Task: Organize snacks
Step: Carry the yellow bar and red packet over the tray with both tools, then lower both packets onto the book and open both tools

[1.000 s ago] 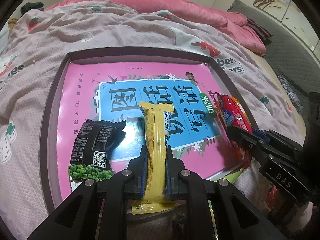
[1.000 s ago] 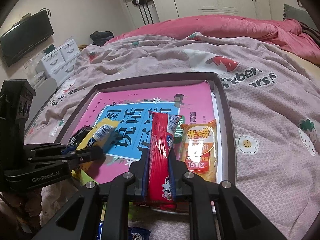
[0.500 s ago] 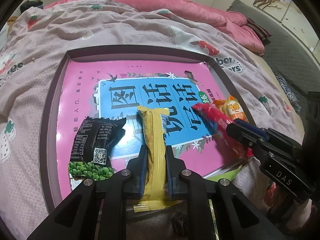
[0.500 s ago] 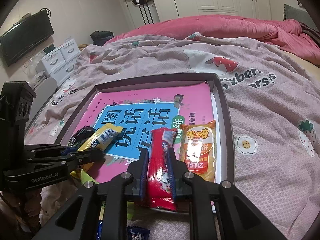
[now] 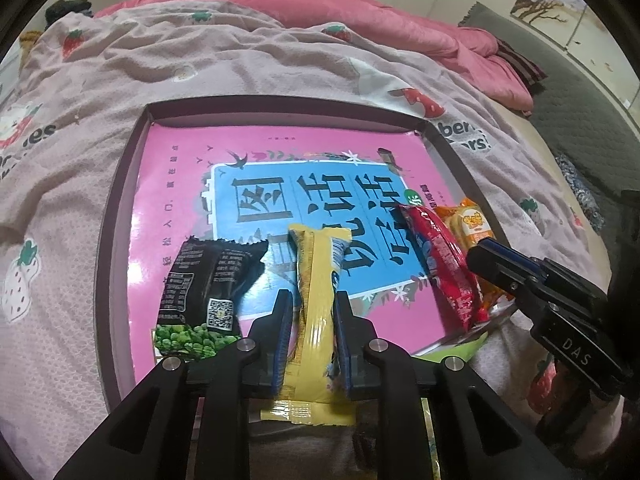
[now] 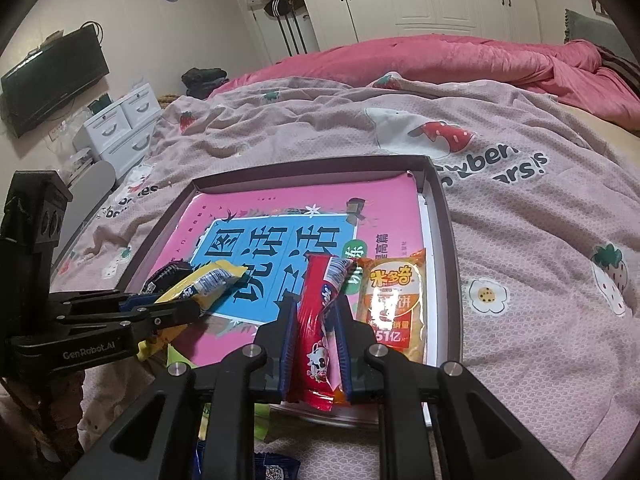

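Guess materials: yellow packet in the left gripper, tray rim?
Yellow packet: thin glossy plastic film, seemingly, since it creases between the left gripper fingers and has a crimped end seal. Tray rim: dark matte, straight thin walls; likely cardboard, could be plastic.

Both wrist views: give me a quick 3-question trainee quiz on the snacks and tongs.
1. True or false: the left tongs grip the yellow pack.
2. What lies directly right of the red pack in the tray? A. black pack B. orange pack C. blue pack
3. Fill in: the black pack lies to the ____ of the yellow pack in the left wrist view.

Key
1. True.
2. B: the orange pack lies flat beside it; the right tongs hold the red one.
3. Left.
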`<move>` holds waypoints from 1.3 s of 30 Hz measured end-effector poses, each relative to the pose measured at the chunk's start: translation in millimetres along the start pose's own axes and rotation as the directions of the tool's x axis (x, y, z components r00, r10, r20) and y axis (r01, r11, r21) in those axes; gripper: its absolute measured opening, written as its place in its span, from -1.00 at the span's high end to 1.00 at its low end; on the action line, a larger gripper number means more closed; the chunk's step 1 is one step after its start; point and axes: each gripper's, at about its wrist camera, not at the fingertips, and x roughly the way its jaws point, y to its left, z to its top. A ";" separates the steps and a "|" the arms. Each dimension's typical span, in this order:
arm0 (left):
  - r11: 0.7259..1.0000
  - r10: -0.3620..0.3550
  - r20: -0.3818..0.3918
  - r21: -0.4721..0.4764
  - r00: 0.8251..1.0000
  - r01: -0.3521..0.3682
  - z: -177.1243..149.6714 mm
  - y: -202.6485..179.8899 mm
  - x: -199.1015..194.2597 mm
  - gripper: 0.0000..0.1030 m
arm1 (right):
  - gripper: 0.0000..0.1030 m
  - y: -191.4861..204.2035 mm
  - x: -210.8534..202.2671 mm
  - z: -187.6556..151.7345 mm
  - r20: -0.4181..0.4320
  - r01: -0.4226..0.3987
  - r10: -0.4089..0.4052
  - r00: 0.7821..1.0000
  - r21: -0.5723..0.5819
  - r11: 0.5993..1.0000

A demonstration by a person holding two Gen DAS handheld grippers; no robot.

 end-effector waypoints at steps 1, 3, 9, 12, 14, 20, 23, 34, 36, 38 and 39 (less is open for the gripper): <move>1.000 0.004 -0.001 0.000 1.000 -0.004 0.3 0.7 -0.5 0.54 | 0.64 0.0 0.0 0.0 0.001 -0.001 0.001 1.000 -0.001 1.000; 1.000 0.013 0.007 0.003 1.000 -0.013 1.3 1.5 -2.1 0.50 | 0.64 -0.4 0.2 0.5 0.002 -0.001 0.001 1.000 -0.002 1.000; 1.000 0.018 0.013 0.004 1.000 -0.018 2.9 2.4 -4.4 -0.09 | 0.61 2.6 -3.1 1.5 0.009 0.009 -0.009 1.000 -0.018 1.000; 1.000 0.024 0.019 0.014 1.000 -0.024 2.1 0.0 -5.8 -0.09 | 0.52 4.1 -5.9 1.5 0.017 0.016 -0.016 1.000 -0.028 0.999; 0.999 0.030 0.027 0.020 0.999 -0.031 1.6 -1.3 -10.0 -0.10 | 0.50 5.0 -7.3 1.7 0.022 0.018 -0.017 1.000 -0.029 0.999; 1.000 0.020 0.044 0.022 0.999 -0.021 1.7 -3.2 -26.5 -0.22 | 0.30 7.7 -14.1 2.9 0.045 0.027 -0.026 0.999 -0.041 0.999; 0.999 0.026 0.053 0.030 0.998 -0.028 0.6 -6.0 -34.7 -0.28 | 0.18 8.4 -18.2 3.5 0.062 0.034 -0.031 0.998 -0.044 0.998; 0.998 0.033 0.119 0.049 0.992 -0.039 -0.1 -13.3 -65.8 -0.44 | -0.21 5.8 -44.7 5.7 0.136 0.026 -0.024 0.990 -0.015 1.000; 0.998 0.038 0.127 0.051 0.991 -0.044 -1.0 -14.5 -70.6 -0.44 | -0.28 4.9 -49.9 6.0 0.151 0.022 -0.021 0.988 -0.008 1.000; 0.998 0.037 0.134 0.052 0.990 -0.044 -2.2 -15.2 -76.0 -0.44 | -0.28 4.7 -57.0 6.1 0.170 0.014 -0.014 0.985 -0.002 1.000; 0.998 0.037 0.138 0.051 0.990 -0.044 -3.2 -15.4 -78.4 -0.44 | -0.30 4.9 -60.7 5.6 0.180 0.013 -0.012 0.984 0.000 1.000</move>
